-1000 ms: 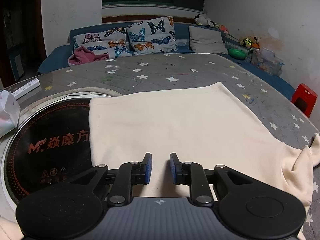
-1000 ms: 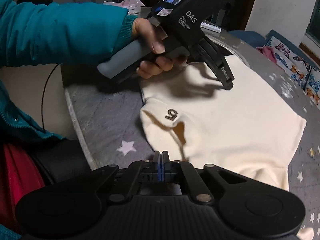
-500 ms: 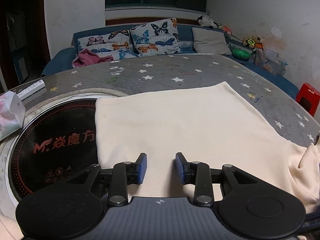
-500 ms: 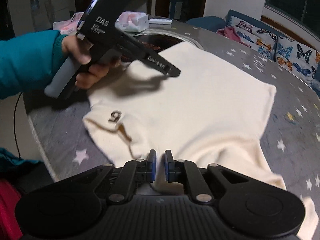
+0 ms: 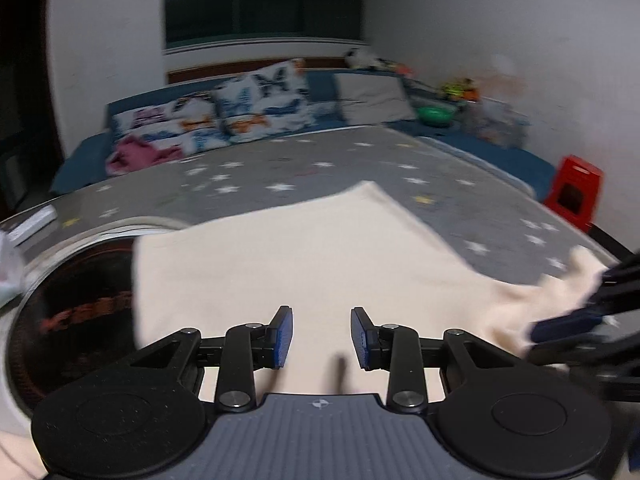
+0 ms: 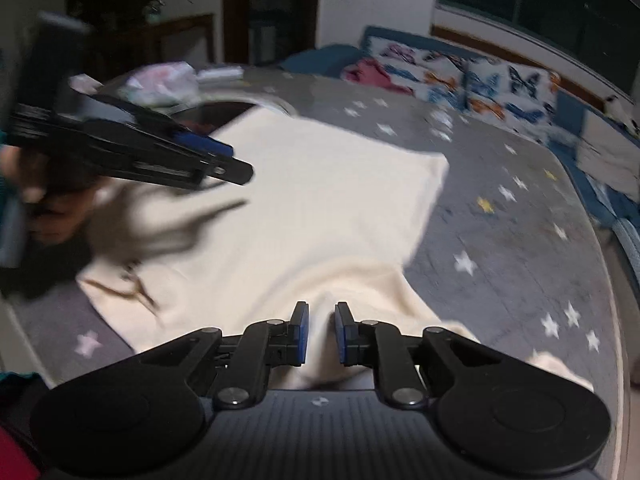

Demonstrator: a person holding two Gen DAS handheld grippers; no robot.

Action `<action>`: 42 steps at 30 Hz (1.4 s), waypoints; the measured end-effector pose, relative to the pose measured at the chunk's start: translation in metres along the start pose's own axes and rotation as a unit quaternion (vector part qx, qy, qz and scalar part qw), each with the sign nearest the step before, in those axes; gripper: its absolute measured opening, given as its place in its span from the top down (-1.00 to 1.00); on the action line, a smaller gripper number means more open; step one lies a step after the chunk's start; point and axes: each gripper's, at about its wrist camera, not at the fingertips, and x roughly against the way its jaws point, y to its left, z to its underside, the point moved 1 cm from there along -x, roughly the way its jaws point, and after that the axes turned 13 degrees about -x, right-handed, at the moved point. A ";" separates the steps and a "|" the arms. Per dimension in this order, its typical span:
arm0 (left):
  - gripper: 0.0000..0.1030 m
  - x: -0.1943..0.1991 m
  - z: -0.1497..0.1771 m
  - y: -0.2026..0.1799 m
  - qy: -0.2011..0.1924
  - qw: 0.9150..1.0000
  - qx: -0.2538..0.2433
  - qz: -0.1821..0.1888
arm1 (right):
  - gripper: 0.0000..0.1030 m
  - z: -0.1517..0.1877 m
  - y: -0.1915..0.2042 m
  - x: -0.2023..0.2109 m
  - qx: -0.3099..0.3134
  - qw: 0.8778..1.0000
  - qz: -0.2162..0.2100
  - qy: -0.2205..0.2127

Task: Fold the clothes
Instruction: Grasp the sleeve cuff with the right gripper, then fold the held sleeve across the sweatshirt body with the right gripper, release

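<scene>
A cream sweater (image 5: 304,256) lies spread on the grey star-print table (image 5: 400,160). My left gripper (image 5: 321,338) is open and empty, held above the sweater's near part. My right gripper (image 6: 319,332) is open over a raised fold of the sweater (image 6: 320,216) near its shoulder. In the right wrist view the left gripper (image 6: 224,160) hovers above the cloth at the left. In the left wrist view the right gripper (image 5: 568,326) shows at the right edge by the bunched sleeve (image 5: 568,280). Both views are blurred.
A round black hotplate (image 5: 80,304) is set in the table at the left, partly under the sweater. A tissue pack (image 6: 160,80) and a remote (image 5: 32,222) lie at the far left. A blue sofa with butterfly cushions (image 5: 256,108) and a red stool (image 5: 576,192) stand beyond.
Both grippers have opened wider; the right one went from shut to open. Both have lifted and swung, and the views have tilted up toward the sofa.
</scene>
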 end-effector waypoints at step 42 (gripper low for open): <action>0.22 0.015 0.024 -0.087 0.004 0.993 -0.075 0.087 | 0.87 -0.019 -0.175 0.040 -0.200 0.958 0.156 -0.131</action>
